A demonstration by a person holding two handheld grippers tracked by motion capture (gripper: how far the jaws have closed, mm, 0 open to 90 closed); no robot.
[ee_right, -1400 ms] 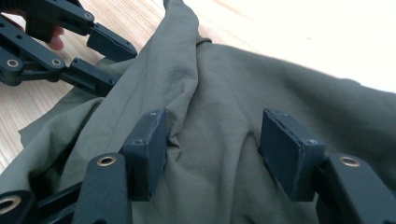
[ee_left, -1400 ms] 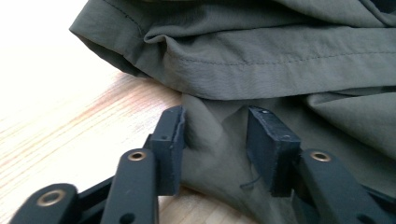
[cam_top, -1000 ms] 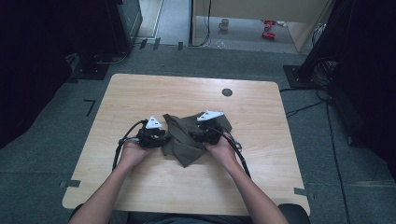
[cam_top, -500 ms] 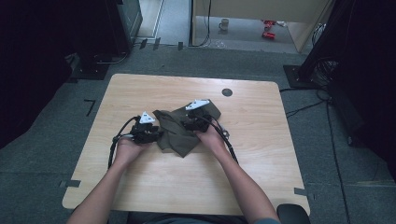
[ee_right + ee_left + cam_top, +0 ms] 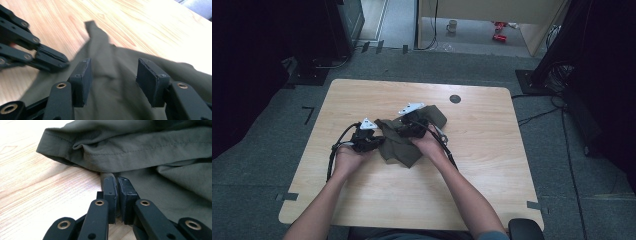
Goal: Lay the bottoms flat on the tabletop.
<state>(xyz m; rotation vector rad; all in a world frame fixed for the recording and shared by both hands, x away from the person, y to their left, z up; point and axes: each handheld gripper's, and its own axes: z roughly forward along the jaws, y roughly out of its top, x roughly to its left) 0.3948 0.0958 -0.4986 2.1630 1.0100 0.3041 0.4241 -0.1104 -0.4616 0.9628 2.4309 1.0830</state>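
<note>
An olive-green cloth lies crumpled mid-table, its stitched hem close in the left gripper view. My left gripper sits at the cloth's left edge. Its jaws have just been closing and its pads now stand together, pinching a bit of the cloth's edge at their tips. My right gripper hovers over the cloth's upper middle, open, with the fabric lying below the wide gap between its pads. The left gripper shows to the left in the right gripper view.
The wooden table has bare room all round the cloth, and a dark round grommet near its far edge. Cables trail from both grippers towards the person. A mug and red objects sit on the floor beyond.
My right gripper moved left and away across the cloth, dragging its upper part along. The left gripper stayed at the cloth's left edge.
</note>
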